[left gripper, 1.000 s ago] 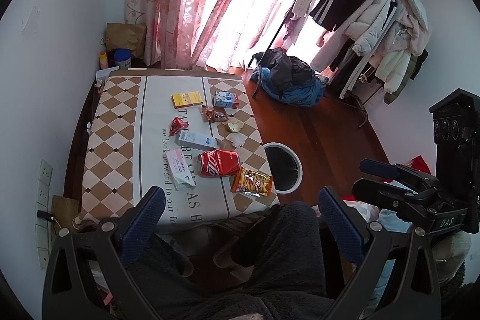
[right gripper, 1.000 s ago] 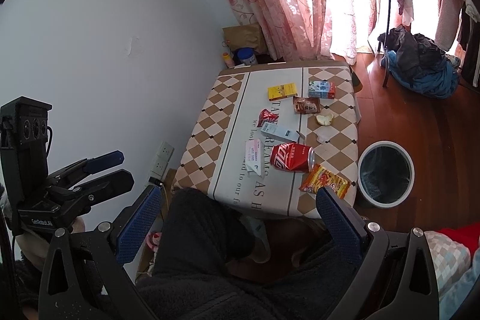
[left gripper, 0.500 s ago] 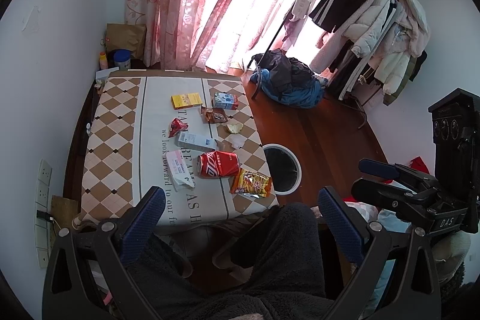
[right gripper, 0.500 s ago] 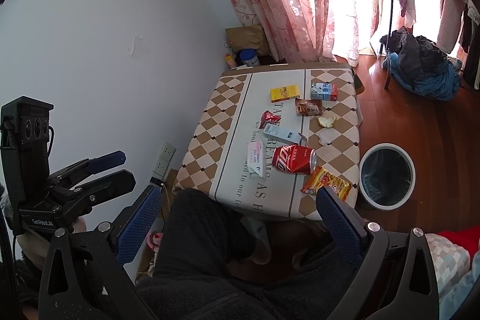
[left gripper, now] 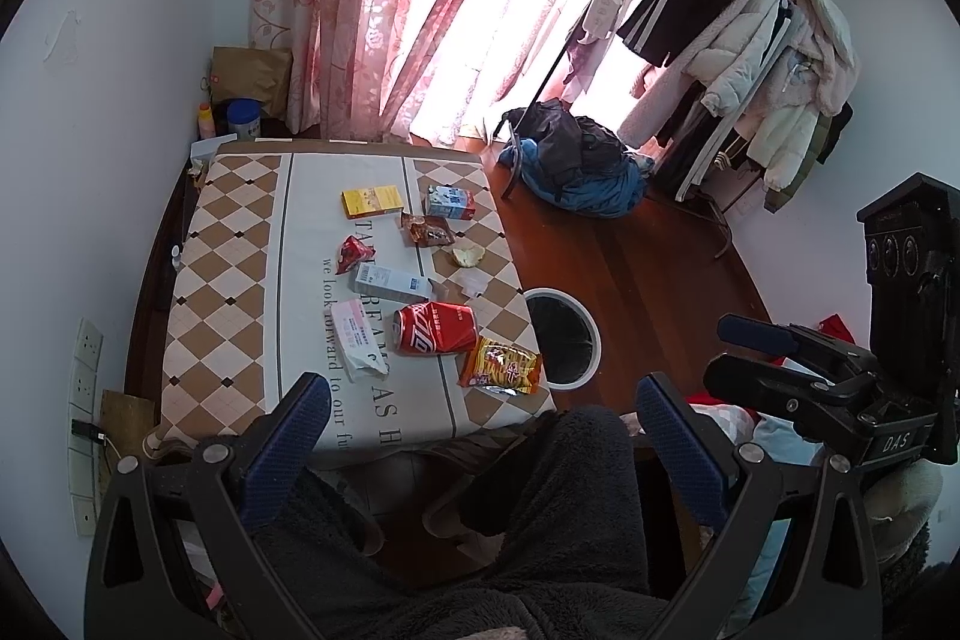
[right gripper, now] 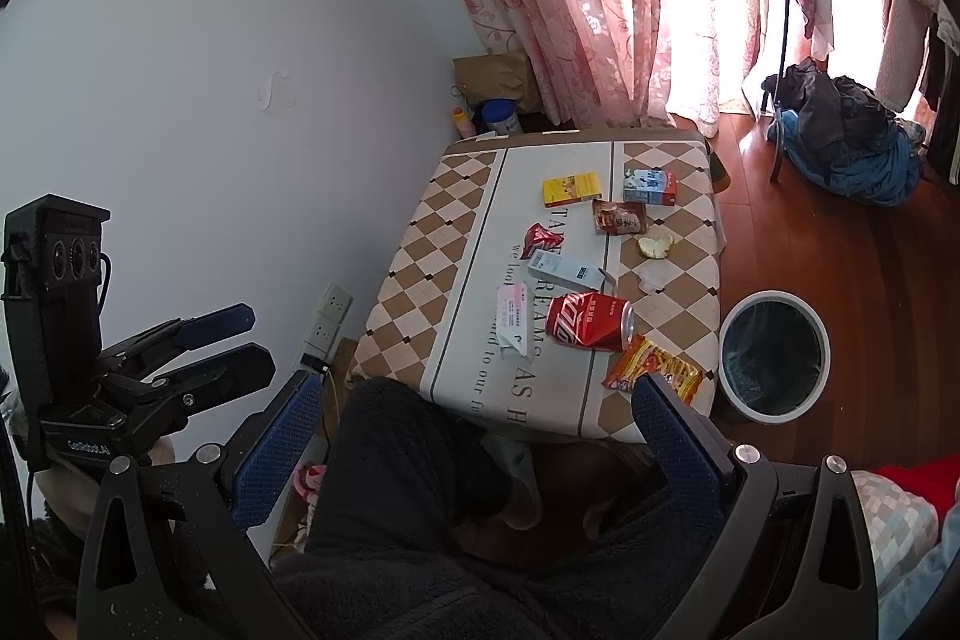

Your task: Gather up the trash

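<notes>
Two claws hang spread and empty above my lap: the left claw [left gripper: 477, 436] and the right claw [right gripper: 471, 424], both short of the table [left gripper: 240, 244]. On the table, nearest its front edge, I see an orange snack bag [left gripper: 501, 366], a crushed red can [left gripper: 436, 328] just behind it, and a pink-and-white wrapper [left gripper: 358, 339] left of the can. Farther back lie a white carton [left gripper: 391, 281], a small red packet [left gripper: 354, 253], a brown wrapper [left gripper: 429, 229], a yellow box [left gripper: 371, 201] and a blue milk box [left gripper: 450, 202]. The bin [right gripper: 774, 357] stands on the floor just right of the table
</notes>
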Motion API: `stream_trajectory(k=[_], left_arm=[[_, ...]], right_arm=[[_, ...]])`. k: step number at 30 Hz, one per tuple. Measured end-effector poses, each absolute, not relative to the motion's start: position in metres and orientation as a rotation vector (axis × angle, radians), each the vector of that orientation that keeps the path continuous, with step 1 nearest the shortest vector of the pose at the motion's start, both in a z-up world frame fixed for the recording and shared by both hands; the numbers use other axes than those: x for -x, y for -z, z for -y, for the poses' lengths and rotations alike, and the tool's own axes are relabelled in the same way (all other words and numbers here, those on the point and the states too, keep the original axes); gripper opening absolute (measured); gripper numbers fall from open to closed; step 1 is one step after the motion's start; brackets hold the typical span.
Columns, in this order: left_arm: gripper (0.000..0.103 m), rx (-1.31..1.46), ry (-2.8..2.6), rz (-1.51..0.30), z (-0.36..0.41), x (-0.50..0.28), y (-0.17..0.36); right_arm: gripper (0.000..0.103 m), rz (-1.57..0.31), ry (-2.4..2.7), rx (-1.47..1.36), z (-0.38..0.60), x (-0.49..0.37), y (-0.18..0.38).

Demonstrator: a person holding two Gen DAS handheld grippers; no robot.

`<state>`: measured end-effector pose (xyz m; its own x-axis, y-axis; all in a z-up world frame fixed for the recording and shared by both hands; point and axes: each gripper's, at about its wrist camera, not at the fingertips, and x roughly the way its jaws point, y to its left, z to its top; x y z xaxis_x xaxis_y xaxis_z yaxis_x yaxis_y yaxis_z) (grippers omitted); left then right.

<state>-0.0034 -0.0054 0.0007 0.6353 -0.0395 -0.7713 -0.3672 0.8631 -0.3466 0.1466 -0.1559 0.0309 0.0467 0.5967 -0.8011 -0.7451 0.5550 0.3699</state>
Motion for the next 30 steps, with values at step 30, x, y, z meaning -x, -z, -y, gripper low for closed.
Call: stream_trajectory(k=[30], left_arm=[[0.103,0.410,-0.422,-0.911,-0.014,-0.020,0.039]], right_arm=[[0.103,-1.158,-0.878,0.119,0.157,-0.172,0.013]])
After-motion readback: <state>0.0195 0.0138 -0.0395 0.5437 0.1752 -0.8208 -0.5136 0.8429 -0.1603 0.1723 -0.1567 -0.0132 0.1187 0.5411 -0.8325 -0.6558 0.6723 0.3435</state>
